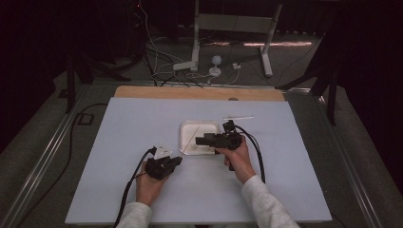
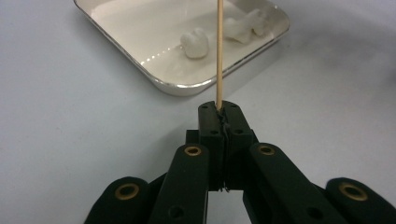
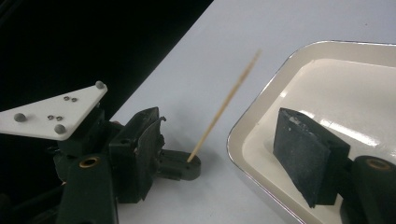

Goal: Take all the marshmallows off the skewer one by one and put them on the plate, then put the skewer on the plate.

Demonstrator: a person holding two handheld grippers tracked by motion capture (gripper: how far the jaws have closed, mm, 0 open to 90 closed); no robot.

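**Item in hand.** A thin wooden skewer (image 2: 219,56) is pinched at its base between the tips of the left claw (image 2: 219,112), which is clenched tight on it. The stick runs straight out ahead of that claw, and its far part passes over the near rim of the tray. Its point runs out of the top of the left gripper view. In the right gripper view the skewer (image 3: 224,109) rises at a slant from the left claw's tip and is blurred toward its top. Nothing is threaded on the length that can be seen.

**Pieces to be taken.** Two soft white lumps, possibly marshmallow or dough, lie loose in the tray ahead of the left claw. One (image 2: 195,43) is just left of the skewer line. The other (image 2: 245,25) is farther off, to its right.

**Tray.** A shallow white tray (image 2: 177,86) sits directly in front of the left claw, close to its tips.

**Right claw.** The right claw (image 3: 219,158) is released, jaws spread wide and empty. One jaw hangs over the tray floor, the other outside the rim, beside the left claw's tip.

**Progress.** Judged early: the skewer is secured and presented. Picking up a lump and pushing it onto the stick is yet to be done.
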